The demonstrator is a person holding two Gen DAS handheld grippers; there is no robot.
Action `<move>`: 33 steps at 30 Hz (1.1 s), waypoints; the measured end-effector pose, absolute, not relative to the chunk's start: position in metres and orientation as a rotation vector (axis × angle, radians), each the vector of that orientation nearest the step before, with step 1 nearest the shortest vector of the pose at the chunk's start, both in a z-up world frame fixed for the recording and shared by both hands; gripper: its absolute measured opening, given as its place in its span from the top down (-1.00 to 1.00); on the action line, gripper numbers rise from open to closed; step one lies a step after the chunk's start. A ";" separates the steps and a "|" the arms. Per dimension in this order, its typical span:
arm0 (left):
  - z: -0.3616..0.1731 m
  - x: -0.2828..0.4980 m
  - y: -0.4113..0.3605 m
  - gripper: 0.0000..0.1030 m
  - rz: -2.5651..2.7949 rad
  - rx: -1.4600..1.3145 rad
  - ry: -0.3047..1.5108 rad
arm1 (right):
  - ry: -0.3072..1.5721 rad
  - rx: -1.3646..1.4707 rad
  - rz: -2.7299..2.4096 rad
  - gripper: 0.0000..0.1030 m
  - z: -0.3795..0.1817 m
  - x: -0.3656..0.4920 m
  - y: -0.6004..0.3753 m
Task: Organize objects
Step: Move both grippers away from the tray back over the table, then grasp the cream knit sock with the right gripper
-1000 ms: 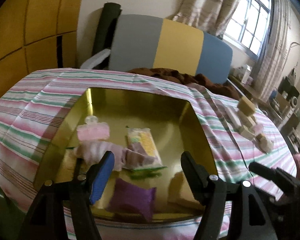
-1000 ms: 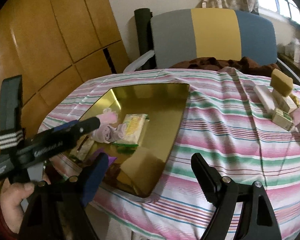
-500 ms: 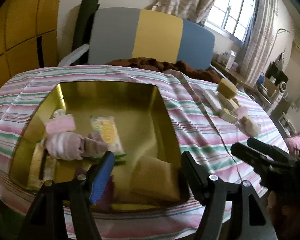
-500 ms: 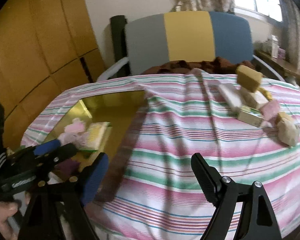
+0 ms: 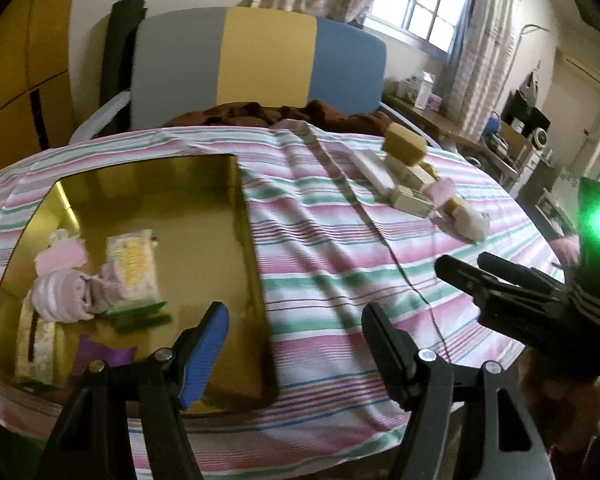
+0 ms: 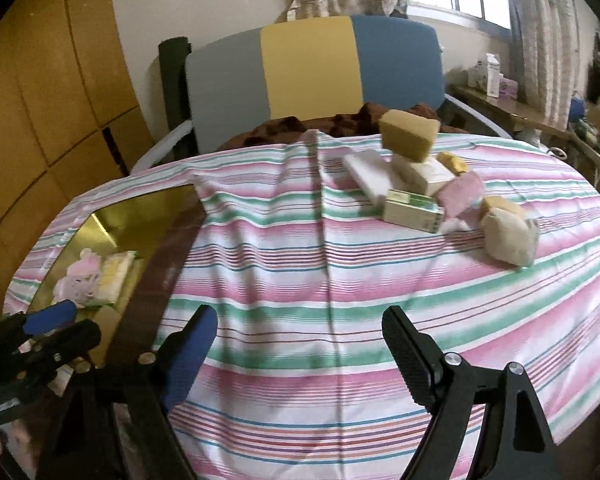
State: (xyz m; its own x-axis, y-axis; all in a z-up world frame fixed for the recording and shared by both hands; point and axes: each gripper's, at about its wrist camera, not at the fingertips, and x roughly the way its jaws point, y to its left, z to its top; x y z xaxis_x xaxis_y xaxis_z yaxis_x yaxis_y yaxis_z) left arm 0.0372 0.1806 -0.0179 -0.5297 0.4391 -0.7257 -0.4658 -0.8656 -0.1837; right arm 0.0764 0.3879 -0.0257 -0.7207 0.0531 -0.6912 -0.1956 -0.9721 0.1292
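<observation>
A gold tin tray [image 5: 236, 216] [image 6: 140, 216] lies on the left of the striped tablecloth. It holds a pink rolled cloth [image 5: 60, 292], a yellow packet [image 5: 132, 268] and a purple piece [image 5: 100, 354]. At the back right sits a heap: a tan sponge [image 6: 410, 134], white boxes [image 6: 424, 174], a green-striped box [image 6: 414, 210], a pink block [image 6: 462, 192] and a cream bundle [image 6: 508, 238]. My left gripper [image 5: 294, 334] hangs open and empty over the tray's right rim. My right gripper [image 6: 298, 342] is open and empty above bare cloth, short of the heap.
The round table's striped cloth [image 6: 340, 280] drops off at the near edge. A grey, yellow and blue chair back [image 6: 312, 68] with a brown blanket stands behind. Wooden cupboards are at the left; a window and a cluttered shelf at the right.
Both grippers have swung to the right across the table, from the tray toward the heap. Neither has changed its opening or taken anything.
</observation>
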 end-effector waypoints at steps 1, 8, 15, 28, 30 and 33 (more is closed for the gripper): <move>-0.018 0.038 0.184 -0.36 2.365 -1.111 0.052 | 0.293 -1.104 2.771 -0.65 -0.027 0.077 0.391; -0.024 0.042 0.214 -0.36 2.306 -1.126 0.115 | 0.326 -1.088 2.696 -0.65 -0.041 0.081 0.426; -0.033 0.047 0.238 -0.36 2.243 -1.153 0.161 | 0.316 -1.014 2.602 -0.65 -0.059 0.090 0.467; -0.044 0.054 0.262 -0.36 2.171 -1.192 0.222 | 0.300 -0.882 2.481 -0.80 -0.057 0.043 0.579; -0.045 0.053 0.265 -0.36 2.160 -1.197 0.220 | 0.291 -0.898 2.491 -0.80 -0.060 0.032 0.584; -0.045 0.048 0.270 -0.36 2.149 -1.207 0.216 | 0.258 -0.906 2.496 -0.65 -0.066 0.023 0.588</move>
State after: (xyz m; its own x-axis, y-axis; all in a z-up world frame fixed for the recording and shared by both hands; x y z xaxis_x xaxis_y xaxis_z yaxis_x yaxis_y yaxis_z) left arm 0.0476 0.2700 -0.0453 -0.3606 0.4616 -0.8105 -0.6136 -0.7718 -0.1665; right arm 0.0227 0.5885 -0.0665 -0.6717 0.3648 -0.6448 -0.4892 -0.8720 0.0162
